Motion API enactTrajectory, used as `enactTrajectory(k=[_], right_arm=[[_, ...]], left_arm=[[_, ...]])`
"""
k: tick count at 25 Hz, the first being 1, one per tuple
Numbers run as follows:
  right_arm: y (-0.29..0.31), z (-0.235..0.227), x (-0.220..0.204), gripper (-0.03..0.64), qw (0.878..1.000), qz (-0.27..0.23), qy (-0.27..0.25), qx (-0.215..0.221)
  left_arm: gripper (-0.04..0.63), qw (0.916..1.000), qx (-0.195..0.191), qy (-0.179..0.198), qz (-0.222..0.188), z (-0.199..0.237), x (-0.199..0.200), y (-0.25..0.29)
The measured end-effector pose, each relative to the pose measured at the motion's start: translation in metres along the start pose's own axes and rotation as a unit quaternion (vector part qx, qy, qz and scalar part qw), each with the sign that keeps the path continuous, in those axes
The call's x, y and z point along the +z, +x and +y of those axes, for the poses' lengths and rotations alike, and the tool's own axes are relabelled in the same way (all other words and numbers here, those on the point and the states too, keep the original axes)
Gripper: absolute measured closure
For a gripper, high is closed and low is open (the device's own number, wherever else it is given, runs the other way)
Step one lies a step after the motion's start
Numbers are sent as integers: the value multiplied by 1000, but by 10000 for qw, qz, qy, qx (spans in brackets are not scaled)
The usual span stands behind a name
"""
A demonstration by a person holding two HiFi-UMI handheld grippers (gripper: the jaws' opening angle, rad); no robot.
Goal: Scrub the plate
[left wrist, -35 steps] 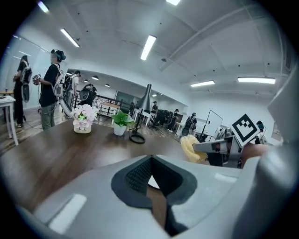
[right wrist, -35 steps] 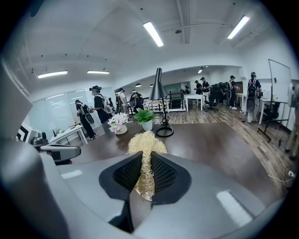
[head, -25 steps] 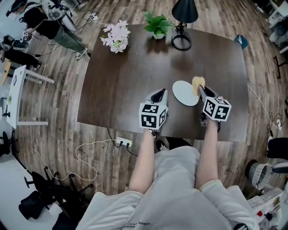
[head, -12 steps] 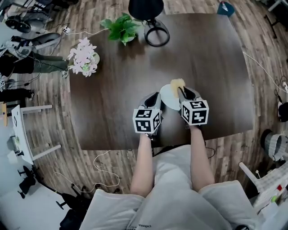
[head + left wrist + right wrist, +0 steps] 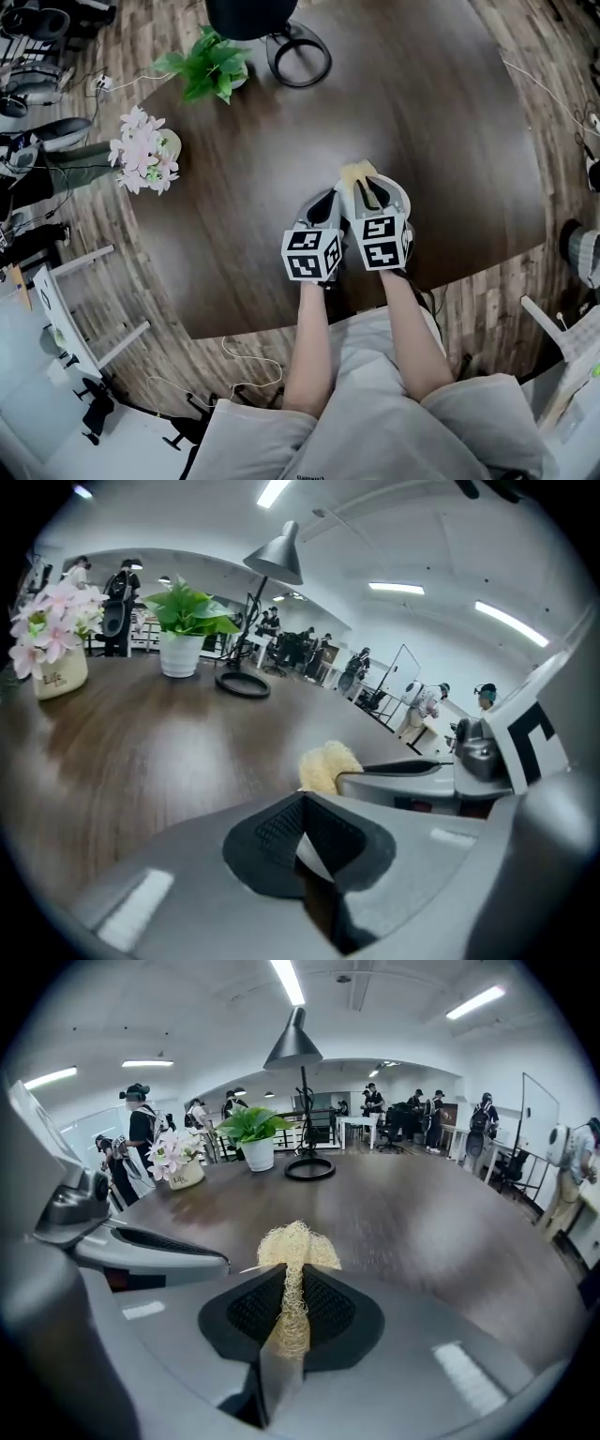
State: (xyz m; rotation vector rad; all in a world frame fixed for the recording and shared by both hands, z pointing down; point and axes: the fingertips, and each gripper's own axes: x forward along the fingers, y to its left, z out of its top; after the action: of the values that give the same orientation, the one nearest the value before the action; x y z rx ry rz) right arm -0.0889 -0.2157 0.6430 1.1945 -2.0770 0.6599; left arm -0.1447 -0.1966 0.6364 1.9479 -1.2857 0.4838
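Observation:
A white plate [image 5: 401,201] lies on the dark wooden table [image 5: 450,122], mostly covered by my right gripper [image 5: 367,190]. That gripper is shut on a yellow fibrous scrubber [image 5: 355,172], whose tuft [image 5: 295,1246] sticks out past the right gripper's [image 5: 292,1279] pads above the plate. My left gripper [image 5: 325,203] sits close beside it at the plate's left rim. In the left gripper view a white sliver of the plate [image 5: 309,853] shows between the closed pads of the left gripper [image 5: 302,803], with the scrubber [image 5: 328,764] just beyond.
At the table's far side stand a black lamp base [image 5: 298,52], a potted green plant [image 5: 208,66] and a vase of pink flowers [image 5: 145,150]. The table's near edge is just below the grippers. People and desks fill the room behind.
The right gripper with the scrubber has moved left over the plate until it sits against the left gripper. The left gripper has come up to the plate's left rim.

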Motion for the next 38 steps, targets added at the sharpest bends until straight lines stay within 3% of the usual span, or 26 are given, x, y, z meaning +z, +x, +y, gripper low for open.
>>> enactTrajectory(k=[3,6,11,19,27,38], right_arm=[[4,-2,-2,541,9995,-12,141,-266],[3,1,-4,543,9992,-27,166,-353],[1,4,-8,543,9992,-70,166,-347],[-1,17,-17,543,9933,122,-823,800],[-3,10,-12,545,9985,-24,-372,-389],[-11,-6,-15,543,9968,-49,-167,-778]], left_arm=[[594,9984,-450,323,71,-9,2,9],[594,9966,-738,361,67,-15,2,12],[594,9948,-865,462,258,-16,-9,16],[594,9938,-935,525,279,-14,-12,6],[594,9937,-874,602,373,-17,-18,15],[594,9939,-920,466,387,-17,-18,15]])
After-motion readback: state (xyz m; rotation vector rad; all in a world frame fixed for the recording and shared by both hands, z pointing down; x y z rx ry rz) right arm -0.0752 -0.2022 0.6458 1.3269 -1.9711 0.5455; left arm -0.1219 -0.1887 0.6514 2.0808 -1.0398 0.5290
